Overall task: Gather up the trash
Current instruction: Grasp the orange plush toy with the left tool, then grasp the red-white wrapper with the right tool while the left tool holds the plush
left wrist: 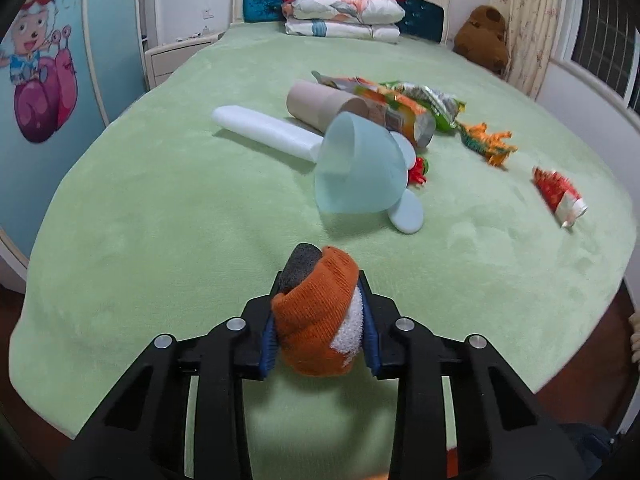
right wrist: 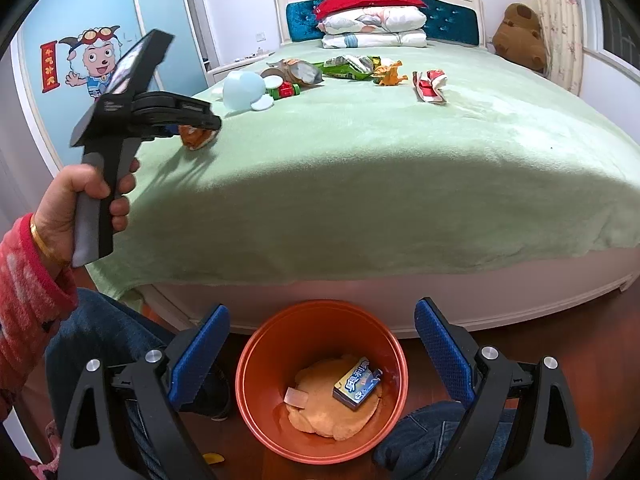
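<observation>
above the bed (left wrist: 160,208), left tongs (left wrist: 320,312) grip an orange sock (left wrist: 316,320).

A child's bedroom in a home. A bed (right wrist: 360,168) with a green blanket fills it, folded quilts (right wrist: 374,28) at its headboard, a brown plush bear (right wrist: 520,36) beside them. Cartoon wardrobe doors (right wrist: 92,68) stand left of the bed.

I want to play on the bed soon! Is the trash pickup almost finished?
Not yet. The orange bin already holds a small blue box. The left gripper is shut on an orange sock, and the right gripper is open above the bin. The snack bags, cardboard tube and red wrapper are left on the bed.
</observation>
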The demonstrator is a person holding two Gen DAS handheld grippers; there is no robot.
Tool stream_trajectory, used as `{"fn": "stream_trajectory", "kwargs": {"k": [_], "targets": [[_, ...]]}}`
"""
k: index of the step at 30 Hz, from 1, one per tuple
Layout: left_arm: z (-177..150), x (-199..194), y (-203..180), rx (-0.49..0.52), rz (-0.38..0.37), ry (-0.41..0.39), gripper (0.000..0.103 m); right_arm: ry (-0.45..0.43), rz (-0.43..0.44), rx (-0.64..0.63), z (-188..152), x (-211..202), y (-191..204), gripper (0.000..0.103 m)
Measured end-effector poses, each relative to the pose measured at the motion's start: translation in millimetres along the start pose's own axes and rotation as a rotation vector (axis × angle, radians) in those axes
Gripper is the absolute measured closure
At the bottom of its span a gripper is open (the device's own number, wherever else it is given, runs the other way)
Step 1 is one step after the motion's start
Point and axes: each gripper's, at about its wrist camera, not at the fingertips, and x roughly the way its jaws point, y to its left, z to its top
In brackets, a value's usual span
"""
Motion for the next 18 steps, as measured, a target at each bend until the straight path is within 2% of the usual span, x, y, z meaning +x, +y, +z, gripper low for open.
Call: {"fn": "stream_trajectory", "kwargs": {"k": [6, 11, 13, 15, 18], "targets": [[-9, -33, -2, -0.003, -0.067, -0.051, 0.072, -0.086, -0.030, 0.027, 34, -8, -20, 0.011], [-25, -56, -12, 0.016, -0.111, -0.067, 0.072, -0.189, -0.089, 0.049, 80, -9, -44, 0.011], [-31, -64, -15, 0.028, -0.118, -0.076, 0.072, -0.227, -0.147, 0.023, 107, -3, -51, 0.011], [-38, -72, -18, 0.039, -0.129, -0.080, 0.072, -0.241, -0.180, 0.016, 134, 6, -58, 0.011], [-46, -78, -22, 0.059, -0.135, -0.076, 0.072, -0.214, -0.220, 0.020, 172, 29, -69, 0.011]]}}
